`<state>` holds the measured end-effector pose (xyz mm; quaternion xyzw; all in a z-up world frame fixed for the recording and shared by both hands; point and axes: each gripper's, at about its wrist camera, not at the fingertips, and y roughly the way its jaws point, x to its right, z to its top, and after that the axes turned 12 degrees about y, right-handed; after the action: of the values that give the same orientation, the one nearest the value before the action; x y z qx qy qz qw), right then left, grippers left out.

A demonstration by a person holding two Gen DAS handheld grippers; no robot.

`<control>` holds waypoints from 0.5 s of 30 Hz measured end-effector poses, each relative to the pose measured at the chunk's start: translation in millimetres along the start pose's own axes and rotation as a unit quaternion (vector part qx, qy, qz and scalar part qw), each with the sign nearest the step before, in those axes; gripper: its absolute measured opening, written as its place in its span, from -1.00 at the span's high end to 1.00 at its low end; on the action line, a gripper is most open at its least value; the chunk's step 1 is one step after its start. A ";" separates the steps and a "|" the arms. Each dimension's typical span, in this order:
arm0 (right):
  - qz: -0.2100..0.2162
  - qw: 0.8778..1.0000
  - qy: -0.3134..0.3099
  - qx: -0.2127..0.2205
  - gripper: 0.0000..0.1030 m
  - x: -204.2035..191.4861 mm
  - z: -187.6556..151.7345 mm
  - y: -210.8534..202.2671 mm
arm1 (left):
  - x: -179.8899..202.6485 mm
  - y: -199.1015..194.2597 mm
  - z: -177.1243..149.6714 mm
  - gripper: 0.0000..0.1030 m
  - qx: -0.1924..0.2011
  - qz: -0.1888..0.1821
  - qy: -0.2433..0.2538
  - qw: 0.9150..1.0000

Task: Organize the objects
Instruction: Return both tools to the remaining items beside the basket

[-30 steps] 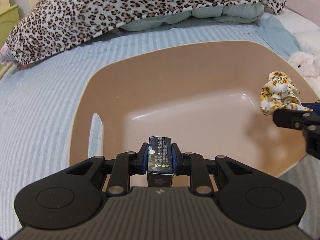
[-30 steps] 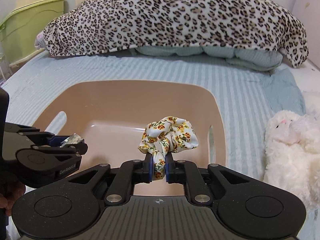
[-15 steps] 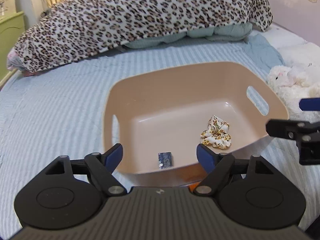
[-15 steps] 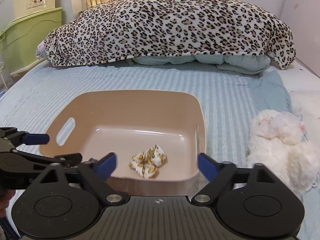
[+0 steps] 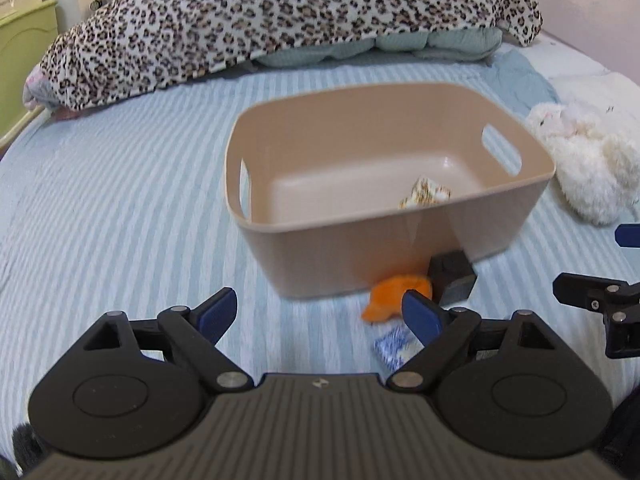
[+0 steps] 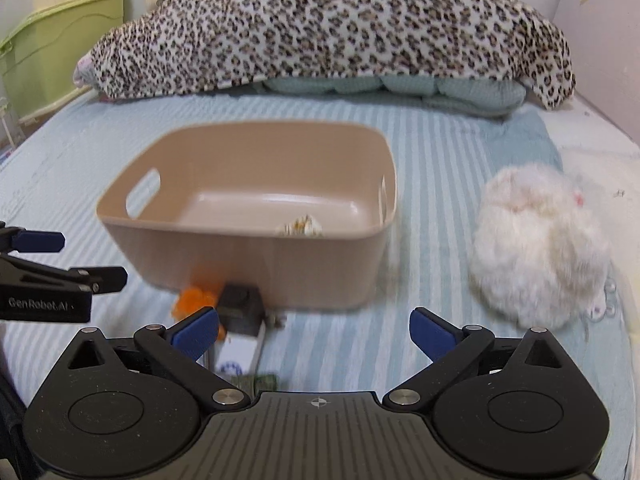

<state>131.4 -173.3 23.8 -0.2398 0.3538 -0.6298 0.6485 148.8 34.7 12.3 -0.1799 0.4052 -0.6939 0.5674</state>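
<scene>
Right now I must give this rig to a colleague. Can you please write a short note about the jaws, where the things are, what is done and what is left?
Left gripper: jaws wide open, holding nothing.
Right gripper: jaws wide open, holding nothing.
Done: the floral scrunchie lies inside the tan bin on the bed. Anything else on the bin floor is hidden by the near wall.
Left: in front of the bin, on the striped bedspread, an orange item, a black box and a blue and white packet. A white plush toy sits to the right of the bin.
</scene>
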 end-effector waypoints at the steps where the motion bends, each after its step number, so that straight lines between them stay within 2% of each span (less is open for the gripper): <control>1: -0.004 1.000 0.000 -0.004 -1.00 1.4 -6.0 2.8 | 0.6 2.0 -5.1 -0.75 -0.004 -0.002 -0.002 1.000; 8: -0.015 0.999 0.022 -0.045 -1.00 9.4 -40.3 27.7 | 7.3 18.6 -33.7 -0.75 -0.035 -0.010 -0.002 0.999; 15: -0.026 0.996 0.047 -0.075 -1.00 22.4 -63.3 48.9 | 12.3 33.1 -40.0 -0.75 -0.054 -0.025 -0.005 0.998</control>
<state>113.9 -182.4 -56.9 -0.2673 0.4233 -0.6289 0.5948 138.1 36.6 -39.9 -0.2230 0.4346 -0.6841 0.5416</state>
